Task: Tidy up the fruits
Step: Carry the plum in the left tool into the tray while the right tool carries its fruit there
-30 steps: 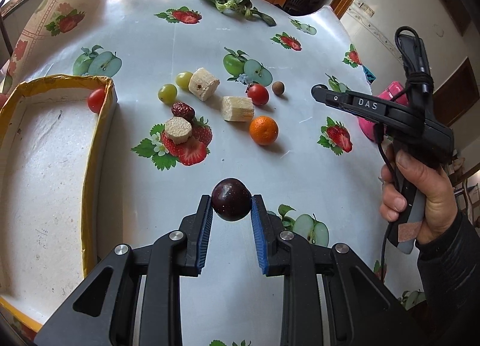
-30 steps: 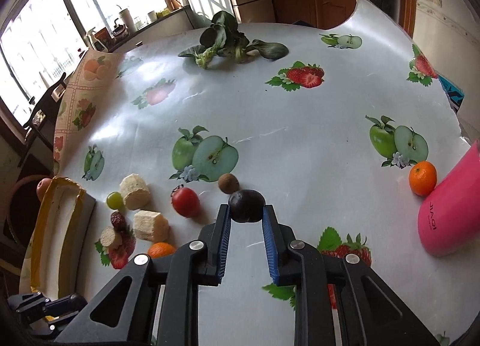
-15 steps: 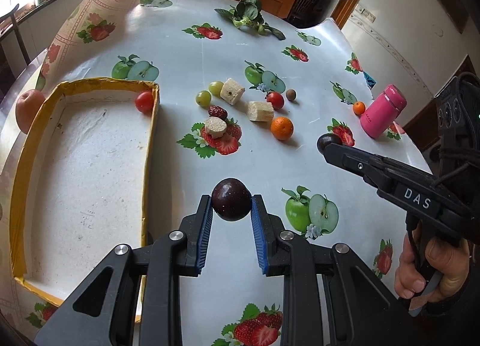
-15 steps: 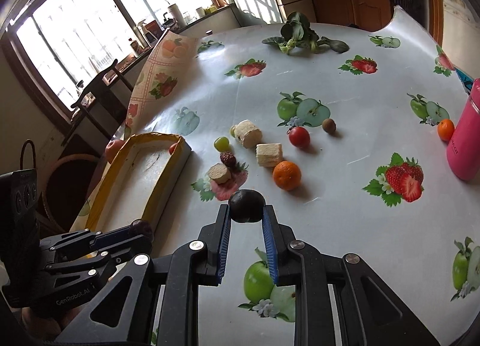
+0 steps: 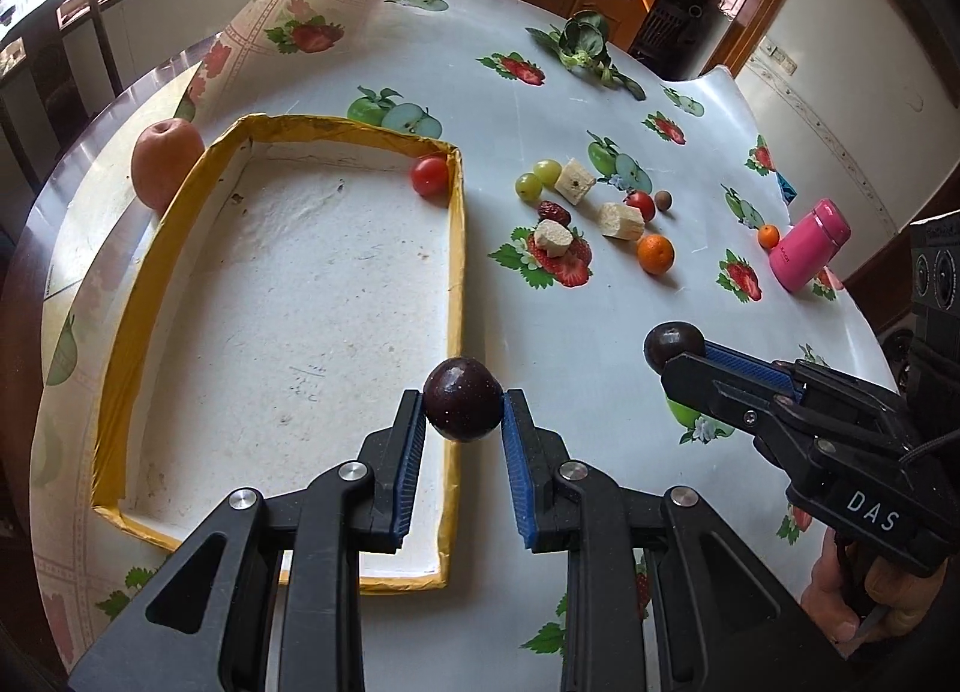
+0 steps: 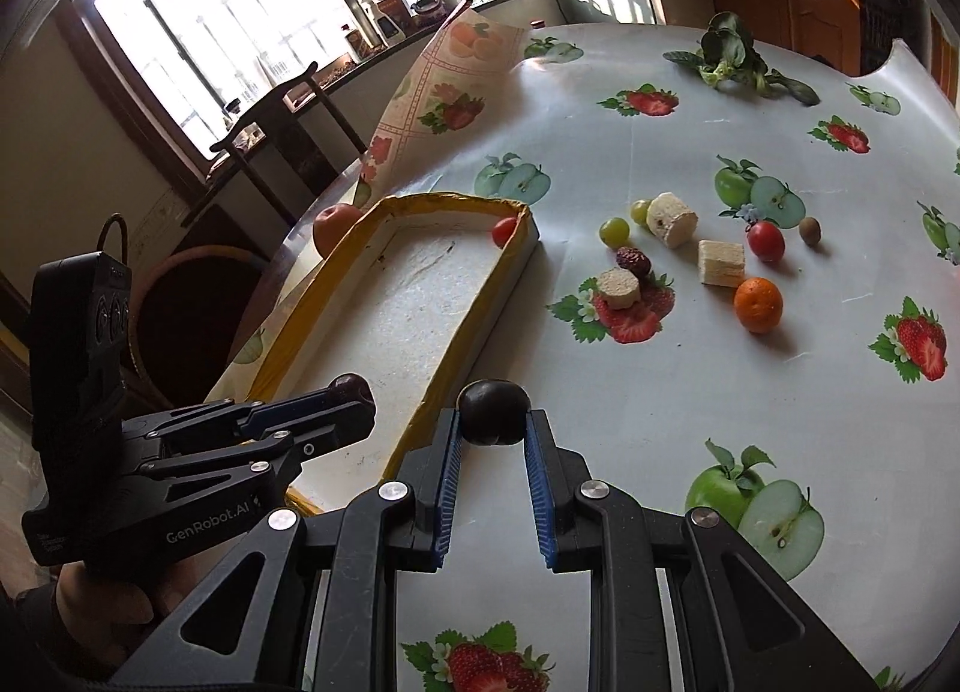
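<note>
Left gripper (image 5: 462,410): clenched on a dark plum (image 5: 462,407), blue pads pressing both sides; held in the air over the near right wall of the tray (image 5: 456,296).
Right gripper (image 6: 493,416): clenched on a second dark plum (image 6: 493,411), pads against its flanks; raised above the tablecloth (image 6: 600,392), just beside the tray's right wall. A hand at the frame's lower corner bears each tool.

Tray: shallow white foam box with yellow-taped rim, on the left part of the table. Contents: one cherry tomato (image 5: 429,176) in the far right corner, touching the wall.

Outside the tray, far left corner: one reddish apple (image 5: 167,162), against the outer wall.

Loose on the tablecloth, right of the tray, well apart from both grippers:
- two green grapes (image 5: 538,179), side by side
- three pale cut chunks (image 5: 621,220), possibly sugarcane or banana; cannot tell which
- one red jujube (image 5: 552,210), beside the nearest chunk
- one cherry tomato (image 5: 640,204)
- one small brown round fruit (image 5: 662,201), just beside that tomato
- one mandarin (image 5: 655,254)

Far right: pink bottle (image 5: 810,254) lying tilted, a smaller mandarin (image 5: 768,236) beside it.
Far edge: leafy greens (image 5: 585,47).

Tablecloth: glossy white, printed with strawberries and apples.
</note>
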